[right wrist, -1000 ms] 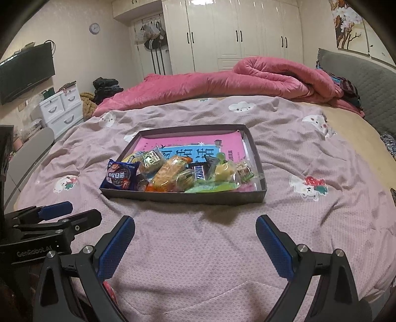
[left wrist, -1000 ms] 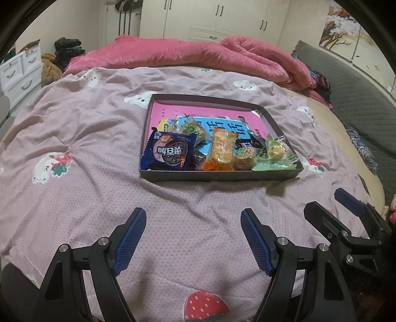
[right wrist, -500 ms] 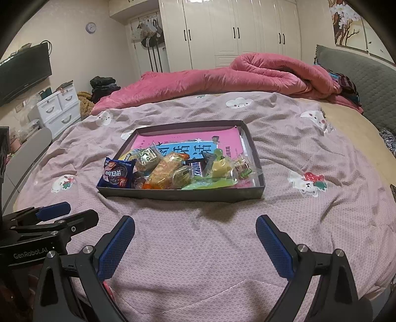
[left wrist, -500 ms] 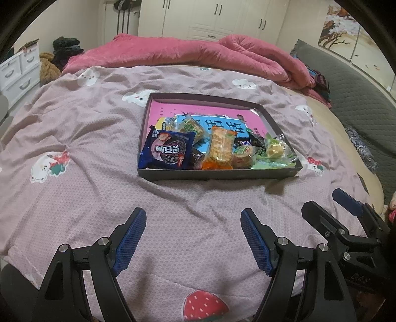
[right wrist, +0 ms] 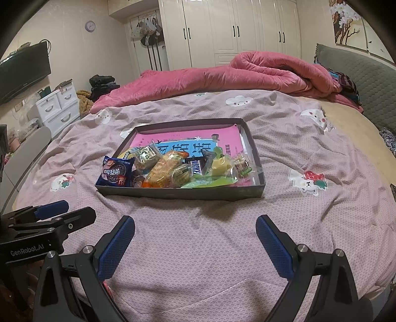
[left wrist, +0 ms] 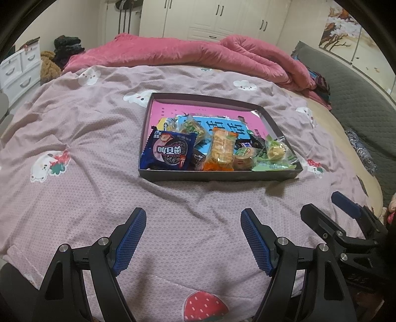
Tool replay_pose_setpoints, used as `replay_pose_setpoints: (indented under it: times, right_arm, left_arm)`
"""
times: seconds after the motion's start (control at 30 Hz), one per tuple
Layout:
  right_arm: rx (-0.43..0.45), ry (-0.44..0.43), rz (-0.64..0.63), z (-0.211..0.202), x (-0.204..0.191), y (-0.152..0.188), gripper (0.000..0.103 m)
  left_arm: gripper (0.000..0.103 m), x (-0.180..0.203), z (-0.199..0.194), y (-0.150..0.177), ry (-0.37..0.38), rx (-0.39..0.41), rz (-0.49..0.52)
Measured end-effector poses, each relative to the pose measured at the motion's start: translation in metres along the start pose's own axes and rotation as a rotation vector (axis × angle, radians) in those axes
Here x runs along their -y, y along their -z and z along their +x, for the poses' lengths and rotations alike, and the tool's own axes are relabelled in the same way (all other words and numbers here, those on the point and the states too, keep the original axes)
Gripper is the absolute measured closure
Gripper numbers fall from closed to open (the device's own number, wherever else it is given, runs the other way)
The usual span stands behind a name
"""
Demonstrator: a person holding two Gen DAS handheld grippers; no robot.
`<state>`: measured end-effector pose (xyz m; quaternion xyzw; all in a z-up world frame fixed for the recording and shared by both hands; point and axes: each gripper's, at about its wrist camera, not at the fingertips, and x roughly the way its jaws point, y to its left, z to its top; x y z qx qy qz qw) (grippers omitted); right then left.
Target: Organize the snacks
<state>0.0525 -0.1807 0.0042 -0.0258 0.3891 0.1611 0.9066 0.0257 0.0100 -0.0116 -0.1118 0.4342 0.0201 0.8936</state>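
Item: dark snack tray point(right wrist: 180, 194) on my pink bedspread point(right wrist: 222, 247), snacks piled at its near end. Only my right view shows the wall clock point(right wrist: 90, 26). My left gripper point(left wrist: 193, 235) and right gripper point(right wrist: 195, 242): both spread wide, empty, short of the tray.

A bedroom is shown, filled largely by a bed covered with a mauve sheet point(right wrist: 198, 247) printed with rabbits and strawberries. A pink quilt point(right wrist: 222, 74) is heaped along the far side of the bed. The far wall is taken up by a white wardrobe point(right wrist: 235, 32) with dark handles. A round clock point(right wrist: 90, 25) is fixed to the cream wall at left, beside hooks hung with bags. A black television point(right wrist: 22, 71) is mounted above white drawers point(right wrist: 58, 106). A grey padded headboard point(right wrist: 358, 84) is seen at right, beneath a painting of blossoming branches point(right wrist: 346, 22). Warm artificial light is cast throughout.
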Motion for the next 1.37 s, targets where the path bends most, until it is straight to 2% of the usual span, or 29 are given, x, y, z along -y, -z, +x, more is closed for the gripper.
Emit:
replay_pose_setpoints:
  times: [1.0, 1.17, 1.37]
  right_arm:
    - [-0.009, 0.006, 0.001, 0.003, 0.002, 0.001, 0.004]
    - [-0.024, 0.007, 0.011, 0.01, 0.008, 0.001, 0.004]
    - [-0.027, 0.02, 0.049, 0.02, 0.021, -0.002, 0.001]
  left_arm:
    - [0.023, 0.0, 0.001, 0.0, -0.028, 0.003, 0.006]
    - [0.023, 0.0, 0.012, -0.002, -0.023, -0.02, 0.012]
    - [0.023, -0.017, 0.024, -0.012, -0.048, 0.009, -0.035]
